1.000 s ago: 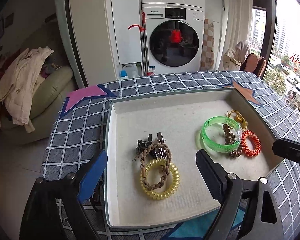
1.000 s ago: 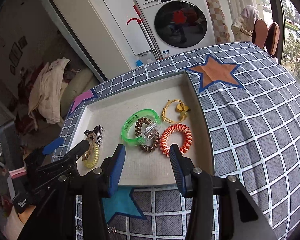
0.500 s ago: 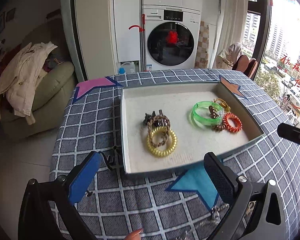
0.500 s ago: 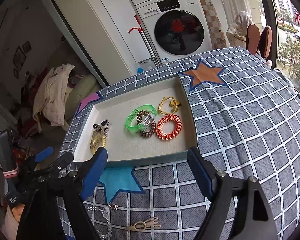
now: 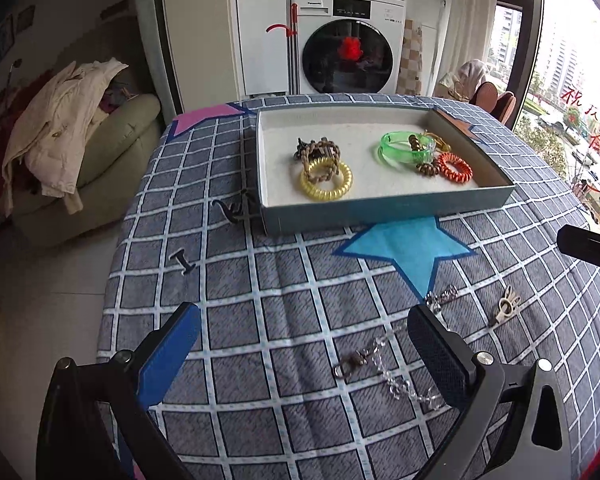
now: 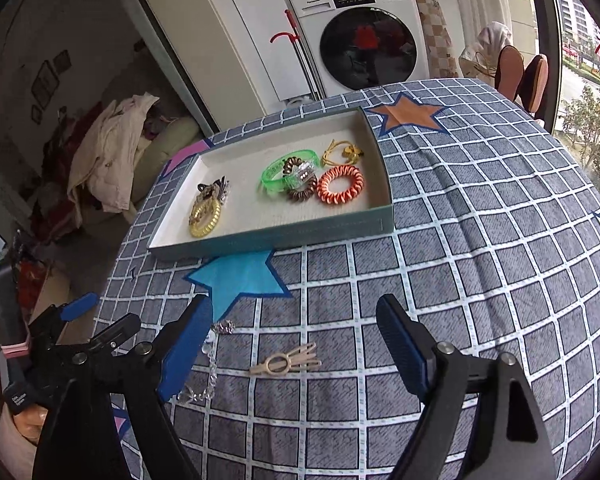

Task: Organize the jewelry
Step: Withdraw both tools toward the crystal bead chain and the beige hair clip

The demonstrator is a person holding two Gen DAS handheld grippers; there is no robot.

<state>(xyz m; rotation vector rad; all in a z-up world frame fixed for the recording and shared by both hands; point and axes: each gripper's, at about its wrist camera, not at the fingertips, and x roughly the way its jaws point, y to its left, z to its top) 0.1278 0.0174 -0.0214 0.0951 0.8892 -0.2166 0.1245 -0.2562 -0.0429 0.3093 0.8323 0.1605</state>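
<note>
Hairpin: we take the flat beige oval-and-prong hairpin (image 6: 286,363) as the next piece; it lies bare on the blue checked cloth of the table (image 6: 480,264), low centre in the right wrist view, just ahead of the gap between the blue pads.
Handling: we judge it light, stiff and thin, so it may skate on the cloth or tip when pinched; little risk of breaking.
Where to grip: we would pinch across the oval ring end, where the body looks widest, not on the thin prongs.
Axis: its long axis runs nearly left to right in the frame, ring end left, prongs fanning right and slightly upward.
Chain: a silver link chain with a dark clasp (image 5: 384,356) lies beside it, low centre in the left wrist view; we expect it limp and slithery, best taken near the clasp.
Right hand-held gripper (image 6: 292,346): jaws spread wide, nothing between them but cloth.
Left hand-held gripper (image 5: 304,346): jaws likewise wide apart and empty, the chain partly under its right pad.
Tray: the shallow grey-green box with a pale lining (image 6: 300,234) sits beyond, mid-frame, holding a yellow spiral hair tie (image 5: 326,182), a green translucent bangle (image 5: 404,150) and an orange spiral hair tie (image 6: 340,185).
</note>
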